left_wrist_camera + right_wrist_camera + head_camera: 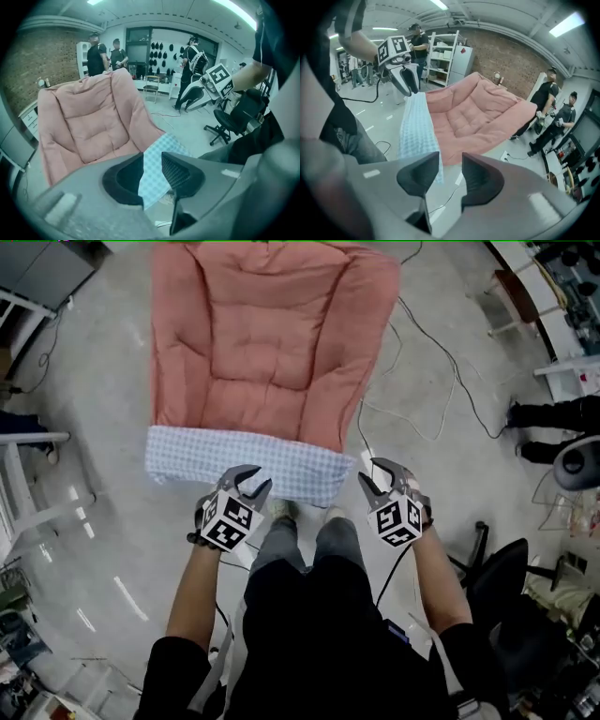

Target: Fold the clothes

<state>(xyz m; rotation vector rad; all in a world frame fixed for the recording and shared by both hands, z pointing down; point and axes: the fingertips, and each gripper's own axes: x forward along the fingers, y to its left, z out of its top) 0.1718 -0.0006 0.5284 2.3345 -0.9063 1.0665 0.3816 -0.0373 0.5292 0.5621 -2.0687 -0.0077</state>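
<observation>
quilt edge clamped in left tongs, right tongs

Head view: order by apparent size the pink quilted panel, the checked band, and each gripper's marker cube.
1. pink quilted panel
2. checked band
3. left gripper's marker cube and right gripper's marker cube: look alike, unranked; nearest the camera.
</observation>
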